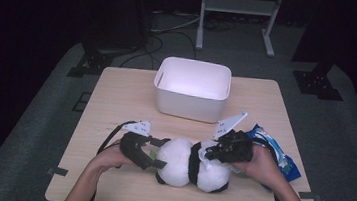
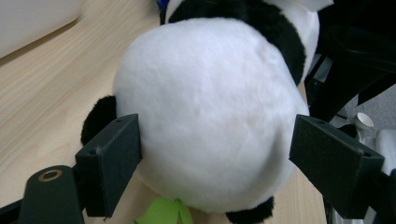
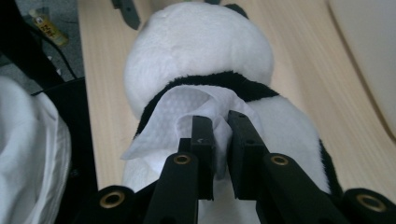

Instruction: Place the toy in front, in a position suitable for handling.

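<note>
A: While my left gripper (image 2: 215, 154) sits w/ jaws apart round the plush panda's (image 1: 192, 165) white rump, where's the wipe?

B: Right gripper (image 3: 219, 140) is clamped on the white tissue (image 3: 180, 116), pressed on panda's back; the toy lies mid-table, front of the white bin (image 1: 193, 88).

A: Risk?

B: I reckon the tissue tears if I drag hard; panda may roll, left isn't squeezing yet.

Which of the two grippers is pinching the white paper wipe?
The right gripper: its jaws are nearly shut on the white wipe against the panda. The left gripper stands open around the panda's white body.
</note>
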{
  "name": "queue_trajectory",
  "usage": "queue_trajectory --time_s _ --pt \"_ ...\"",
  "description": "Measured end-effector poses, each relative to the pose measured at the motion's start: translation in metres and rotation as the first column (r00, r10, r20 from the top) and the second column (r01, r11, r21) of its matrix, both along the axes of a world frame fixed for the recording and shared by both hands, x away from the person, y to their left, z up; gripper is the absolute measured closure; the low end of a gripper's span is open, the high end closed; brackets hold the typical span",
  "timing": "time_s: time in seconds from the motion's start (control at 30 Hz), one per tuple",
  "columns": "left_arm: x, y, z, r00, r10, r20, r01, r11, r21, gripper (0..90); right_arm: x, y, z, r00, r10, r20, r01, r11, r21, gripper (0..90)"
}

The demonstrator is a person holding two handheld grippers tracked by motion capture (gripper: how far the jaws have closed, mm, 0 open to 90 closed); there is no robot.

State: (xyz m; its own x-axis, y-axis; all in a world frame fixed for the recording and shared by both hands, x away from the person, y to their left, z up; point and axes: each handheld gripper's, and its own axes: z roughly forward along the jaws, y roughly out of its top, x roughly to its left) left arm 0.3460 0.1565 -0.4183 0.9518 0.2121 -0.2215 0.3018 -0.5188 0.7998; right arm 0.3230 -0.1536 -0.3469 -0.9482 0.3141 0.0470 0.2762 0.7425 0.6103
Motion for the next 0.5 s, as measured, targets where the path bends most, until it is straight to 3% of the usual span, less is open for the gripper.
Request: queue_trajectory --time_s 0.23,0.3,0.37,0.5 --pt "0.001 -0.007 -0.004 0.9995 0.008 -0.031 -0.007 0.9998 0.020 9.4 -0.015 0.009 0.002 0.9981 0.061 -0.004 -0.061 0.998 -0.023 81.0" --pt "0.000 -0.008 -0.005 0.9998 0.003 -0.020 -0.002 0.9996 0.030 11.4 -0.018 0.012 0.003 0.9973 0.073 -0.005 -0.074 0.997 -0.032 80.9" --pt "-0.001 -0.007 -0.005 0.9999 0.000 -0.011 0.001 0.9995 0.031 21.1 -0.019 0.015 0.005 0.9973 0.073 0.007 -0.073 0.996 -0.048 80.8" --pt "-0.002 -0.007 -0.005 1.0000 0.005 0.001 -0.005 0.9998 0.021 23.7 -0.011 0.027 0.011 0.9963 0.084 0.020 -0.082 0.995 -0.059 80.8"
